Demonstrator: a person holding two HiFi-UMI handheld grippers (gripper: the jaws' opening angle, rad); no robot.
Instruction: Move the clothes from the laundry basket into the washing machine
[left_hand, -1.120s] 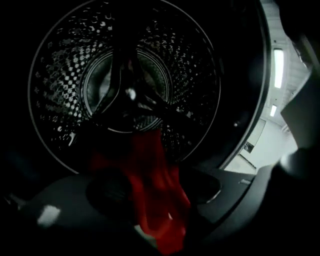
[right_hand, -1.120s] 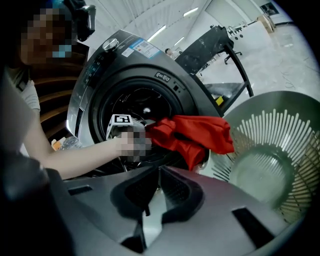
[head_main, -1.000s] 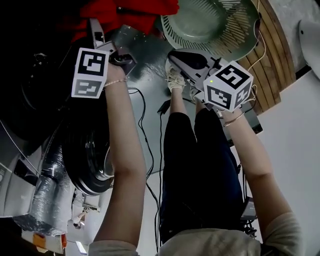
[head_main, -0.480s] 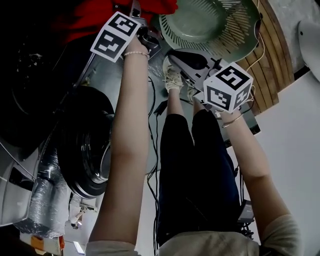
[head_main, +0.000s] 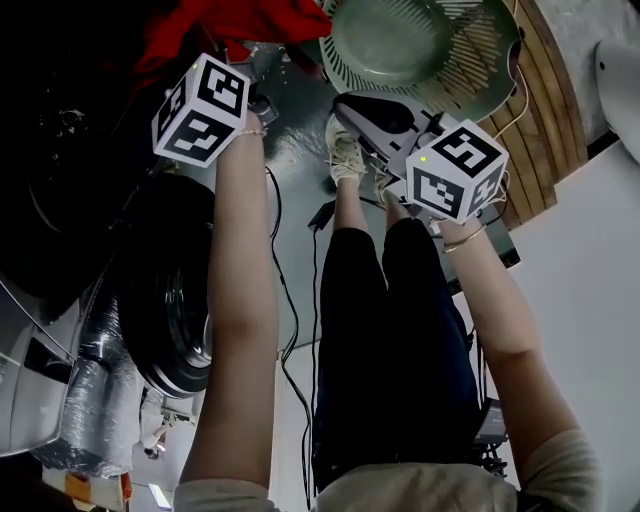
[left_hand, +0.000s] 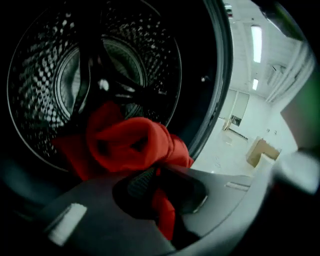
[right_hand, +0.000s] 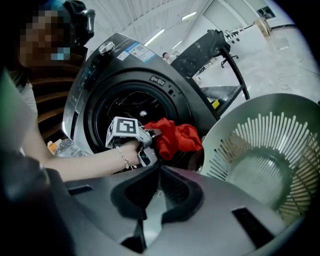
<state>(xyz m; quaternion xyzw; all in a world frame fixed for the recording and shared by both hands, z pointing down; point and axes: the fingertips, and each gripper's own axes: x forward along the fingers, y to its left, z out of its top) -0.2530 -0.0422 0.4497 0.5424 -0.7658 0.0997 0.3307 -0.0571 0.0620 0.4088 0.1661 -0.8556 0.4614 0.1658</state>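
The inside of the washing machine (right_hand: 107, 70) is mostly dark, and only the perforated steel drum (left_hand: 75, 65) catches light. In the head view the red garment (left_hand: 127, 142) is cut off by the top edge. A blue and white sticker (right_hand: 134, 50) on the machine's top and a small badge (right_hand: 157, 80) above the door carry print too small to read. The left gripper (left_hand: 157, 175) is at the door opening; its jaws have just been closing and now pinch a fold of the red garment, which bunches in front of the drum's mouth. The right gripper (right_hand: 159, 172) has its jaws together on nothing, beside the pale green laundry basket (right_hand: 265, 145).
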